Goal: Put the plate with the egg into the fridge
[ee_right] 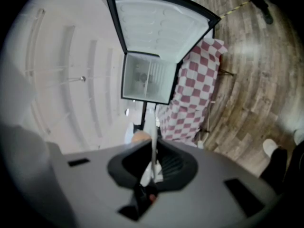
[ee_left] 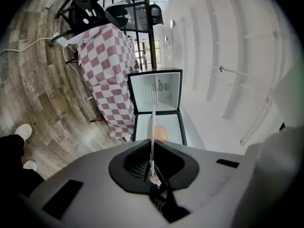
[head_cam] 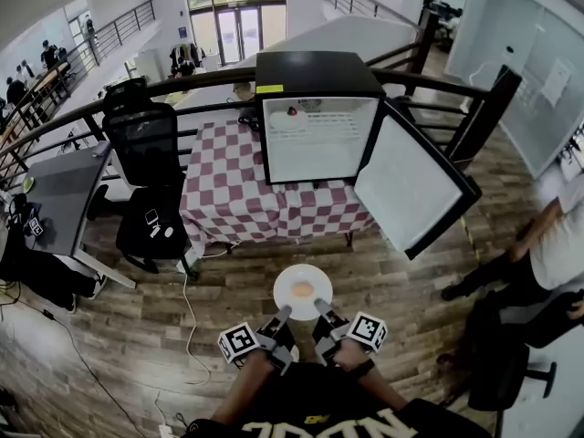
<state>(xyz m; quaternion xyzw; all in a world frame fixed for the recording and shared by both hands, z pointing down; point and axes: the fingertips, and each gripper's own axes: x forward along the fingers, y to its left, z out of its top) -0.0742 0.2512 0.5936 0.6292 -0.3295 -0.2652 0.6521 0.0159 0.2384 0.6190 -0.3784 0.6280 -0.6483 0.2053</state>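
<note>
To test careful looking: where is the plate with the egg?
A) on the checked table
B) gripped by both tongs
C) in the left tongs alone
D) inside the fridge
B: the left tongs and the right tongs each clamp the plate at its near rim.

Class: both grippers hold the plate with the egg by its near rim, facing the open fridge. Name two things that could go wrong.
1. The left gripper and right gripper pinch only the near rim of the plate; if it tips, the egg may slide off.
2. The open door of the fridge juts out on the right gripper's side and could be knocked.
</note>
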